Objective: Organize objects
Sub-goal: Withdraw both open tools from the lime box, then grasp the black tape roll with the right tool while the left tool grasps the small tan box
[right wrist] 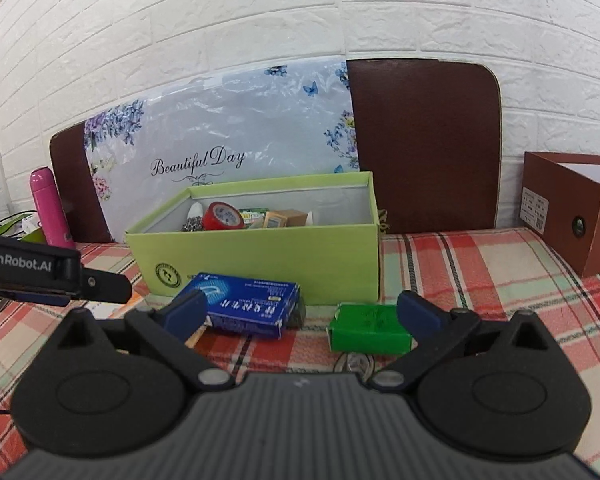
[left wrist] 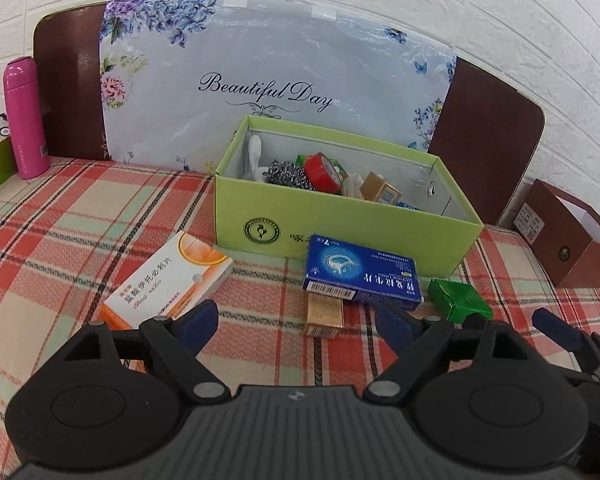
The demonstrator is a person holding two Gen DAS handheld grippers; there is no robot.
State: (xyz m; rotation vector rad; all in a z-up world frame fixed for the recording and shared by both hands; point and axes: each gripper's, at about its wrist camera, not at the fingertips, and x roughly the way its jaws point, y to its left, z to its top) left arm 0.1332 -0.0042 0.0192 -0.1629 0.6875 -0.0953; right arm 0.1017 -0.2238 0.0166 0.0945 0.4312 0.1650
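Left wrist view: left gripper wide open, holding nothing, hovering low over the plaid bed cover. Small gold box lies right between its fingers, just ahead, long axis pointing away toward the green bin. Blue medicine box rests partly on the gold box's far end, leaning against the bin front, long axis crosswise. Orange-white box sits off the left finger, angled. Right wrist view: right gripper also wide open and empty; green packet sits just inside its right finger, long axis crosswise. Bin already holds red tape and other bits. Judgement: left is nearer the gold box, right nearer the green packet; the overlapping blue box may shift if the gold box is pulled.
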